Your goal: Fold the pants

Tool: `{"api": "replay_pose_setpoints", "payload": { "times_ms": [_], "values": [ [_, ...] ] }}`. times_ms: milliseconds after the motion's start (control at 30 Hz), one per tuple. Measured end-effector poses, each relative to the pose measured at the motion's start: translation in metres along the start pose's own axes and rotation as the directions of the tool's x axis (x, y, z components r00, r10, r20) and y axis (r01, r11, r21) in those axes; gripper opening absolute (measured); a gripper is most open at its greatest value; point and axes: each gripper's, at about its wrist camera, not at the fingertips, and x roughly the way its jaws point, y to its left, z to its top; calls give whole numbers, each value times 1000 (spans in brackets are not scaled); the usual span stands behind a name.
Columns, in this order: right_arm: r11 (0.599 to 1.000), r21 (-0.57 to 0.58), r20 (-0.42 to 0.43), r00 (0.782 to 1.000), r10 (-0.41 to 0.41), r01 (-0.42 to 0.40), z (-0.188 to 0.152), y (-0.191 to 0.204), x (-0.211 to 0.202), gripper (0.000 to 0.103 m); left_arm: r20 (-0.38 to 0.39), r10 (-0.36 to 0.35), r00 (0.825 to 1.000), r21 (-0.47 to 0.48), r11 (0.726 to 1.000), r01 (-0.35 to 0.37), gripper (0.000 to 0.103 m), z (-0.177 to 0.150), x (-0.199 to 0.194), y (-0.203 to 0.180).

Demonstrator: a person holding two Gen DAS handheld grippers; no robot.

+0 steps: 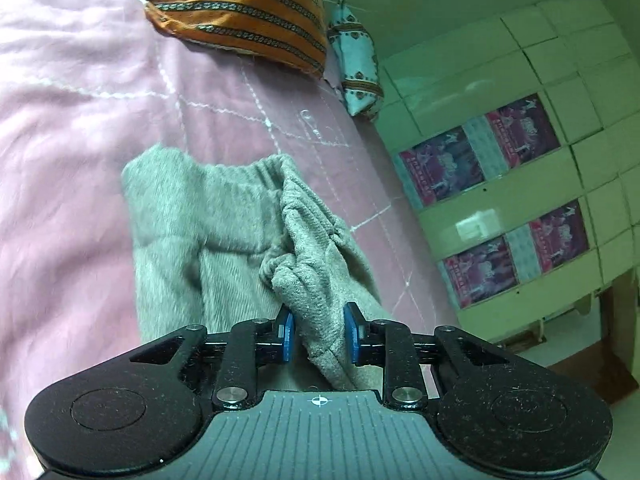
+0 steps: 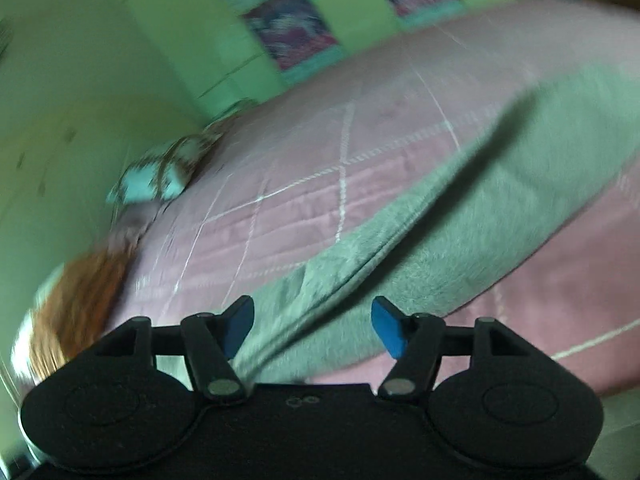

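Grey fleece pants point(image 1: 200, 216) lie on a pink quilted bed point(image 1: 60, 160), with the elastic waistband at the far end. A bunched fold of the pants rises up to my left gripper point(image 1: 319, 330), and the blue pads press on it from both sides. In the blurred right wrist view the pants point(image 2: 480, 208) stretch away to the upper right across the quilt point(image 2: 320, 140). My right gripper point(image 2: 314, 330) stands wide apart over the near end of the cloth. The cloth lies between its fingers, and the right pad is clear of it.
An orange striped pillow point(image 1: 240, 12) and a pale blue patterned pillow point(image 1: 356, 64) lie at the head of the bed. Both also show blurred in the right wrist view, the orange pillow point(image 2: 76, 300) and the blue pillow point(image 2: 156, 180). A green tiled wall point(image 1: 500, 184) runs alongside the bed.
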Motion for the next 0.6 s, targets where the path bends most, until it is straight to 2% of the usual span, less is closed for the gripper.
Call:
{"api": "replay_pose_setpoints", "payload": {
  "times_ms": [133,200,267,300,333,400,500,567,600],
  "values": [
    [986,159,-13,999,-47,49,13,-23,39,50,-51,-21,998,8,1000,21,26,12,6,1],
    [975,201,-29,996,-89,93,19,-33,56,49,-73,-35,997,14,999,36,26,22,12,-1],
    [969,224,-34,995,-96,101,23,-40,64,46,-91,-37,995,57,997,42,26,33,17,-8],
    [970,222,-50,995,-89,98,26,-41,67,16,-102,-44,994,74,996,52,26,39,21,-12],
    [975,205,-81,994,-70,85,29,-41,68,0,-112,-52,992,90,994,63,26,47,23,-16],
    [986,159,-55,997,-48,57,32,-33,51,0,-122,-75,990,121,989,90,25,61,23,-22],
    [999,39,39,999,12,-13,29,-4,-10,0,-94,-147,985,159,974,160,24,92,16,-34],
    [999,-20,82,995,49,-47,12,8,-59,0,-100,-215,972,157,961,229,24,113,8,-35],
    [996,-59,96,993,65,-59,-3,13,-85,0,-130,-224,966,176,953,245,24,120,4,-34]
  ]
}}
